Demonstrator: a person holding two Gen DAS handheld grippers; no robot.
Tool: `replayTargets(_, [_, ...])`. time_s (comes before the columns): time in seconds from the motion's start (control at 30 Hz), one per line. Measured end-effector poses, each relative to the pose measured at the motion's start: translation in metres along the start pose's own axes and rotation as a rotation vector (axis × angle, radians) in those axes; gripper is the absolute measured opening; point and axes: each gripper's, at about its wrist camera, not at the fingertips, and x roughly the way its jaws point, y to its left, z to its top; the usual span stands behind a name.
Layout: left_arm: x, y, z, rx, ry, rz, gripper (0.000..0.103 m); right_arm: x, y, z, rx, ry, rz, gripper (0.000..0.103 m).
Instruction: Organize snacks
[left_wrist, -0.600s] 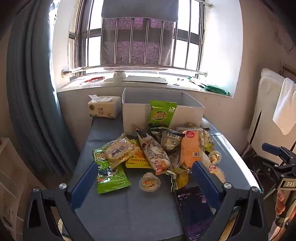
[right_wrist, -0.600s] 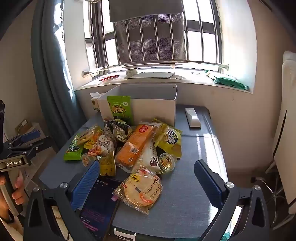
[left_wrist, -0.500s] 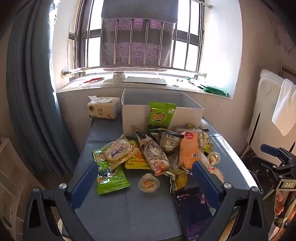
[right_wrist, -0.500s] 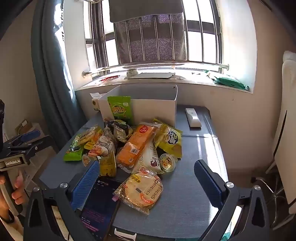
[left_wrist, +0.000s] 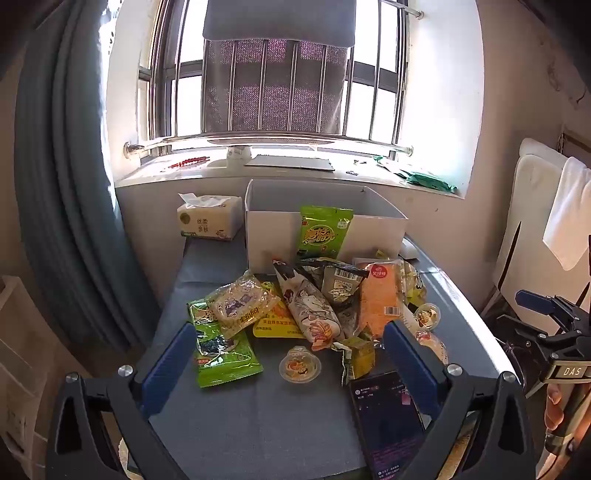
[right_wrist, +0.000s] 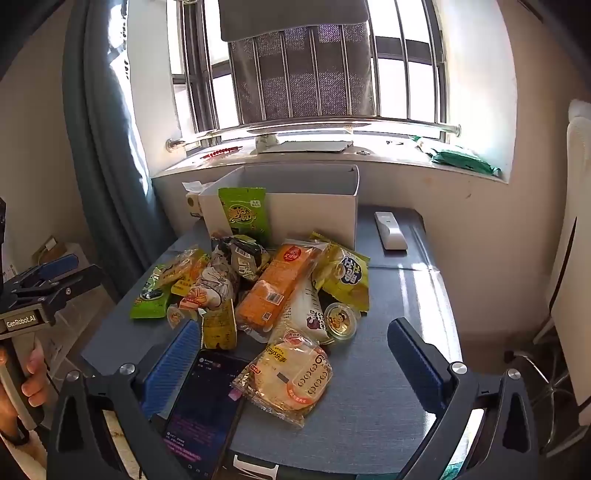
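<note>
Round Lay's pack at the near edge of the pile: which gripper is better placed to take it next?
Probably the right gripper. The round Lay's pack lies directly between its open fingers, unobstructed. In the left wrist view it is mostly hidden behind the left gripper's finger, with the phone in the way.

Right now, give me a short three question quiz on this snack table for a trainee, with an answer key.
1. True or false: the white box already holds most of the snacks.
2. What leans upright against the box's front wall?
3. Which lies nearest the right gripper: A) tissue pack, B) round cracker pack, C) remote?

Key: 1 false, the pile lies on the table before it. 2 the green snack bag. 3 B.
</note>
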Motion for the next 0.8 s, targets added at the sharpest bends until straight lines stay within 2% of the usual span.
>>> replayTargets(0.8, [0.0,-0.001,-0.002,0.008,0.007,-0.009,0.103,0.0012,0.0083,-0.0006,-0.003,-0.003,0.008,0.103])
